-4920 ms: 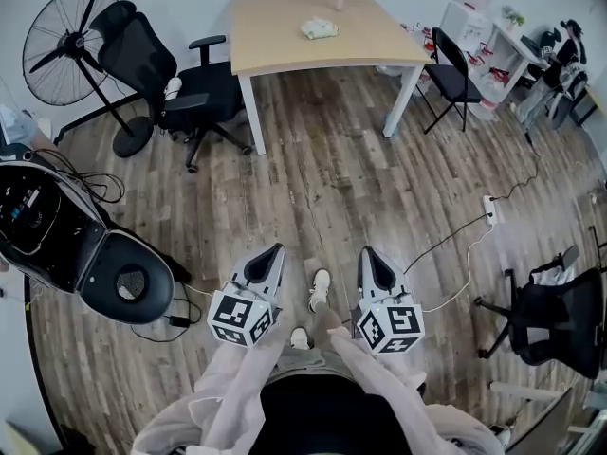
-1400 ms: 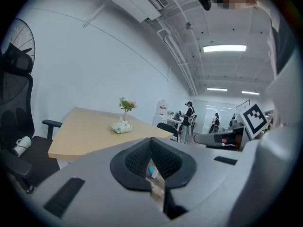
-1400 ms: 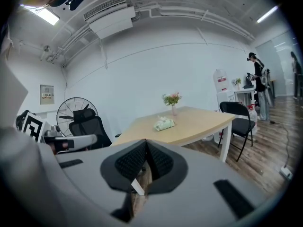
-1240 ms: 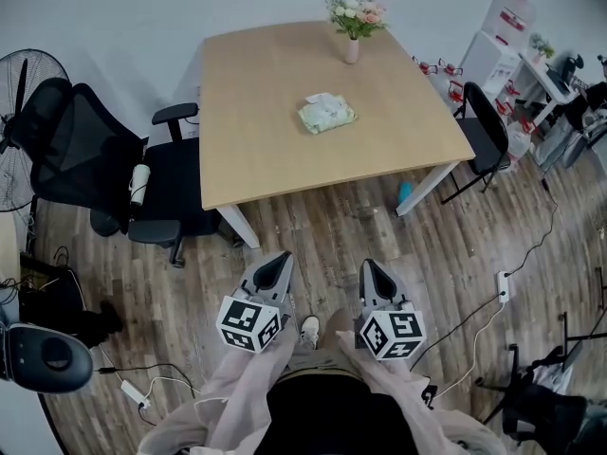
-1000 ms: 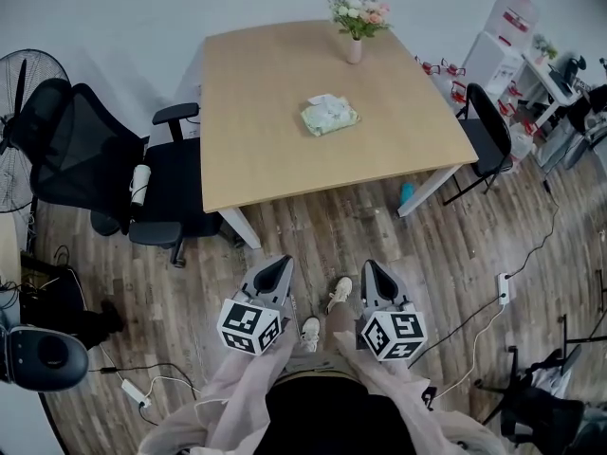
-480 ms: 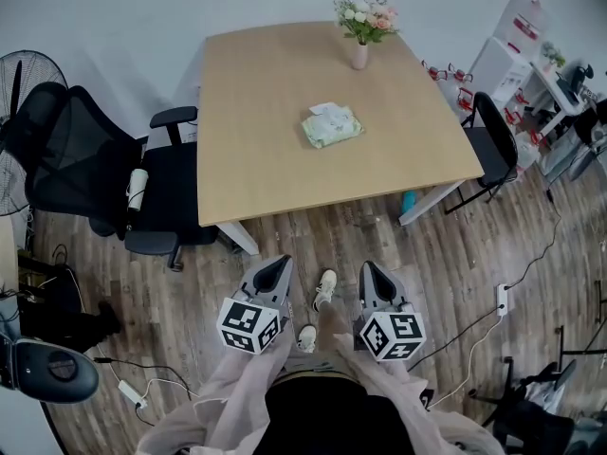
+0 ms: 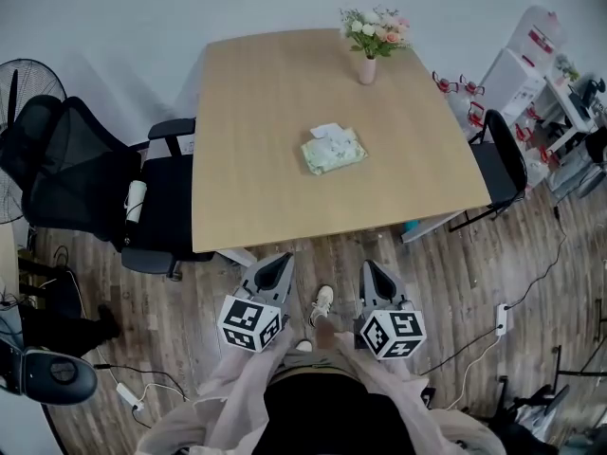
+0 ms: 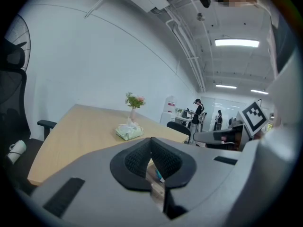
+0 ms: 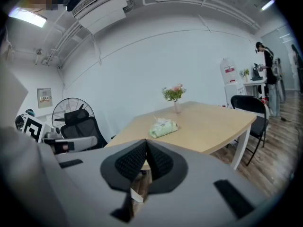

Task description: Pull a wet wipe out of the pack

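A pale green wet wipe pack lies near the middle of a light wooden table, with a white wipe tuft sticking out of its top. The same pack shows in the left gripper view and, as the pack, in the right gripper view, well ahead of the jaws. My left gripper and right gripper hang side by side over the floor just short of the table's near edge. Both are shut with nothing between their jaws.
A vase of flowers stands at the table's far side. A black office chair sits at the left, a black chair at the right. Cables and a power strip lie on the wooden floor. People stand in the far background.
The table and pack have come nearer and lower in the head view as the person walked toward them. Both grippers kept their shut pose side by side.
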